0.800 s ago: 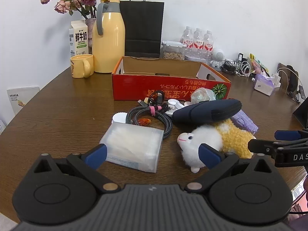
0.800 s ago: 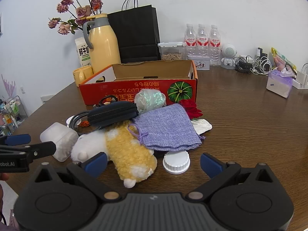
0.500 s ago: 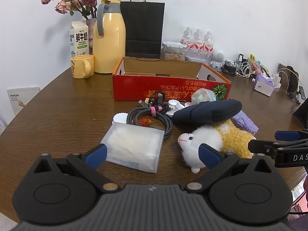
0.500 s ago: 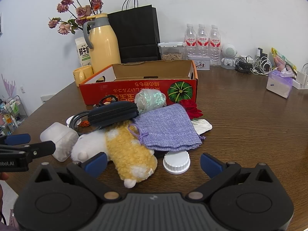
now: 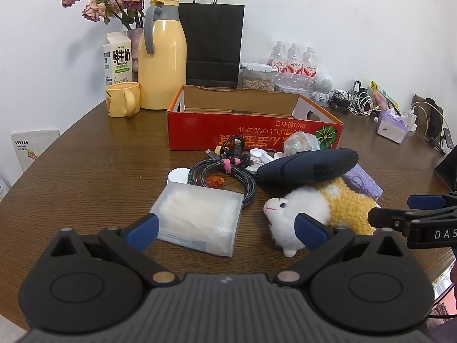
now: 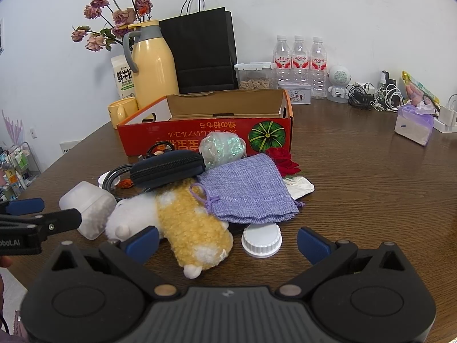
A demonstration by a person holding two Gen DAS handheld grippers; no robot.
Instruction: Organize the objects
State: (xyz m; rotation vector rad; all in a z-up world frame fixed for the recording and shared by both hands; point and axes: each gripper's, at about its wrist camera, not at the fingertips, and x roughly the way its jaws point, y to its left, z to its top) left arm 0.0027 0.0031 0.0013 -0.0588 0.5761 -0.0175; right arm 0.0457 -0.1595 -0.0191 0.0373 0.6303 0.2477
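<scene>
An open red cardboard box (image 5: 254,131) (image 6: 205,134) stands mid-table. In front of it lies a pile: a translucent plastic box (image 5: 198,220) (image 6: 85,208), a coiled cable (image 5: 225,174), a dark zip pouch (image 5: 308,165) (image 6: 168,168), a white-and-yellow plush toy (image 5: 317,214) (image 6: 177,223), a purple cloth bag (image 6: 245,191), a white lid (image 6: 261,240) and a red rose (image 6: 282,161). My left gripper (image 5: 225,228) is open just short of the plastic box. My right gripper (image 6: 228,240) is open near the plush toy and the lid. Neither holds anything.
At the back stand a yellow thermos (image 5: 161,57), a milk carton (image 5: 118,58), a yellow mug (image 5: 122,103), a flower vase, a black paper bag (image 5: 212,43), a snack container, water bottles (image 6: 298,63), chargers with cables and a tissue pack (image 6: 414,127). The round wooden table (image 5: 85,171) curves away at left.
</scene>
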